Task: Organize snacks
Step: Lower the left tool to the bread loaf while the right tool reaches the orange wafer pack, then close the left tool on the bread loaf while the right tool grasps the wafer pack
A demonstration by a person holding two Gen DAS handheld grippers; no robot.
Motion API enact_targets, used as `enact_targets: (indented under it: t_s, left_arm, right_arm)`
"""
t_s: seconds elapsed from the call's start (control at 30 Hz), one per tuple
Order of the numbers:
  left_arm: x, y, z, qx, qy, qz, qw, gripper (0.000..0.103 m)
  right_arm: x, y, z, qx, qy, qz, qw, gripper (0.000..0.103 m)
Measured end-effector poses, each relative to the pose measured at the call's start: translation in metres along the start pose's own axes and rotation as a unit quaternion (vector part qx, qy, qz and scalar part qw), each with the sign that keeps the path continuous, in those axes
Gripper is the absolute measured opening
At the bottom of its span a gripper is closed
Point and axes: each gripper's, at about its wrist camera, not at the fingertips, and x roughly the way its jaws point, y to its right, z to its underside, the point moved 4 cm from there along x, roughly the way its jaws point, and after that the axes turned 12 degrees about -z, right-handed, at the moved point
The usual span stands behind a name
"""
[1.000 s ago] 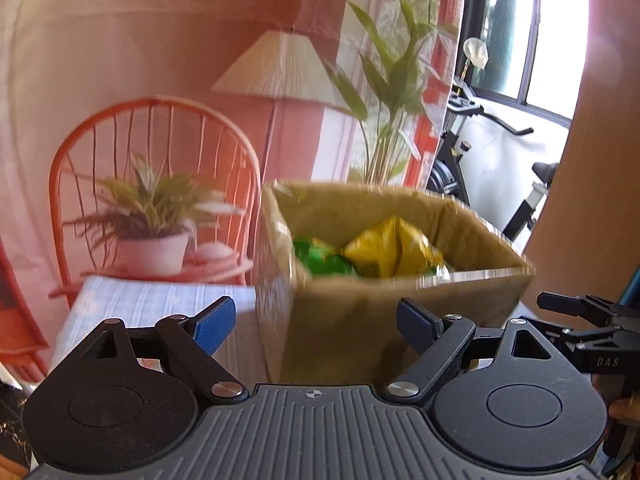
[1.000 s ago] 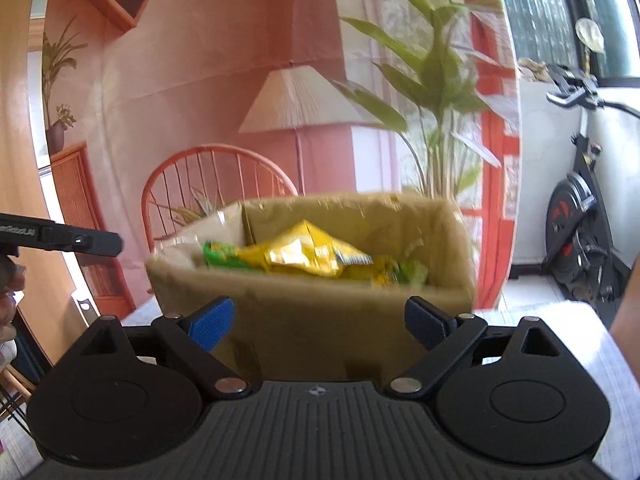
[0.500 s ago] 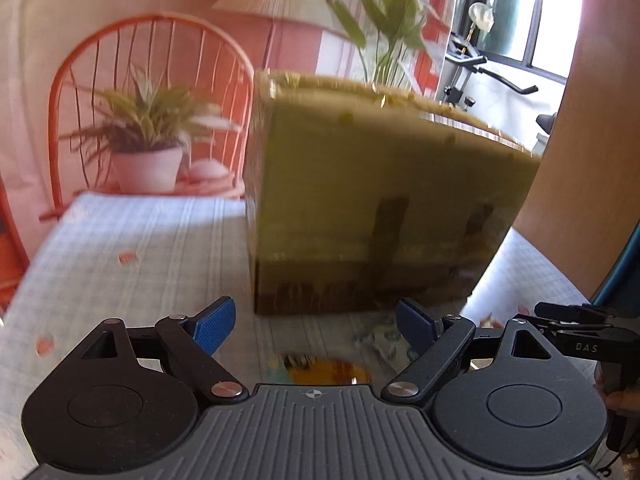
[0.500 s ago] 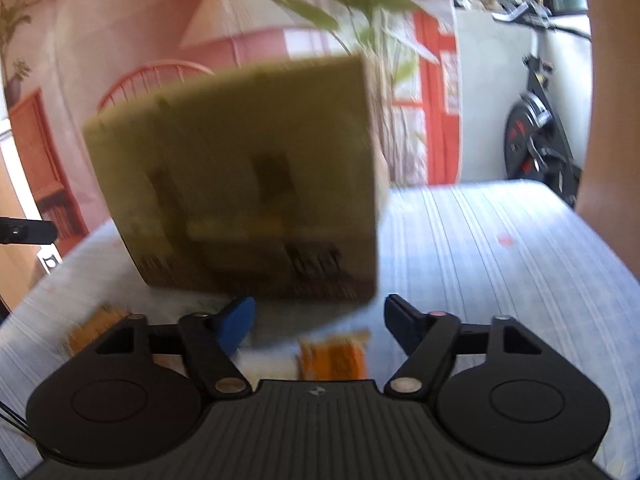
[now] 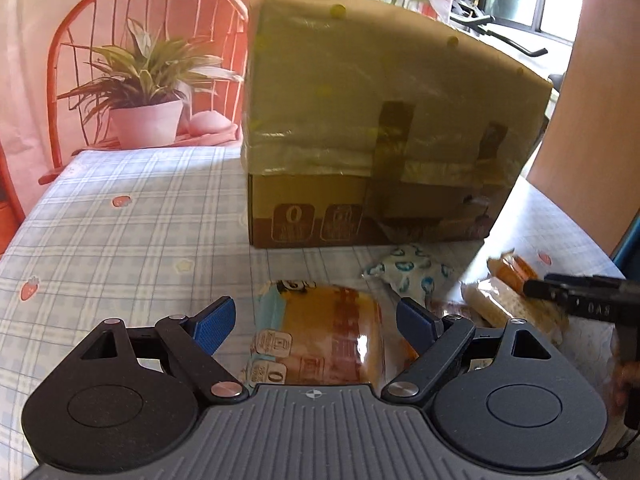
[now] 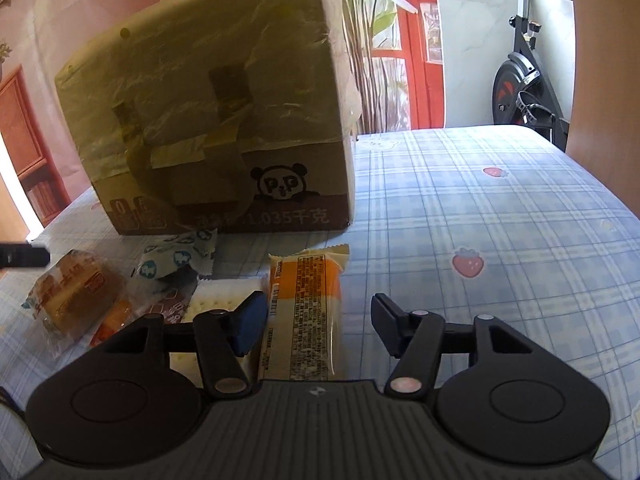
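A taped cardboard box (image 5: 384, 140) stands on the checked tablecloth (image 5: 120, 232); it also shows in the right wrist view (image 6: 224, 120). Loose snacks lie in front of it. My left gripper (image 5: 314, 322) is open, low over an orange-brown cake packet (image 5: 324, 340), its fingers either side. My right gripper (image 6: 318, 320) is open over an orange and white wafer packet (image 6: 306, 304). A white and blue candy wrapper (image 6: 176, 256) and a white cracker pack (image 6: 216, 300) lie between them. The same cake packet (image 6: 72, 292) shows at the left of the right wrist view.
A potted plant (image 5: 148, 92) sits on an orange chair behind the table's far left edge. An exercise bike (image 6: 524, 76) stands at the far right. The tablecloth (image 6: 500, 220) extends to the right of the box. A wooden panel (image 5: 596, 120) borders the right.
Both grippers dropped from above the box's open top, where yellow and green snack bags showed, down to table level in front of the box. Each now hovers over a packet.
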Motion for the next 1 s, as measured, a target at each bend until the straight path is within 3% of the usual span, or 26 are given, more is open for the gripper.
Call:
enact_targets:
  t_s: [0.23, 0.37, 0.43, 0.77, 1.0]
  left_arm:
    - [0.007, 0.011, 0.003, 0.027, -0.007, 0.003, 0.9996, 0.089]
    - [0.015, 0.016, 0.008, 0.049, -0.015, -0.017, 0.9985, 0.088]
    - [0.019, 0.016, 0.009, 0.054, -0.020, -0.029, 0.9979, 0.081]
    - [0.017, 0.004, 0.013, 0.023, -0.007, -0.039, 0.9990, 0.076]
    - [0.015, -0.006, 0.015, -0.006, -0.001, -0.050, 0.9987, 0.076]
  right_arm:
    - [0.004, -0.001, -0.002, -0.010, 0.013, 0.016, 1.000, 0.059]
    - [0.003, 0.000, -0.002, -0.020, 0.015, 0.022, 0.999, 0.059]
    - [0.002, 0.003, -0.003, -0.009, 0.015, 0.022, 1.000, 0.059]
    - [0.009, -0.002, 0.002, -0.008, 0.003, 0.021, 1.000, 0.058]
    - [0.012, 0.007, 0.006, 0.009, 0.007, 0.033, 0.999, 0.051]
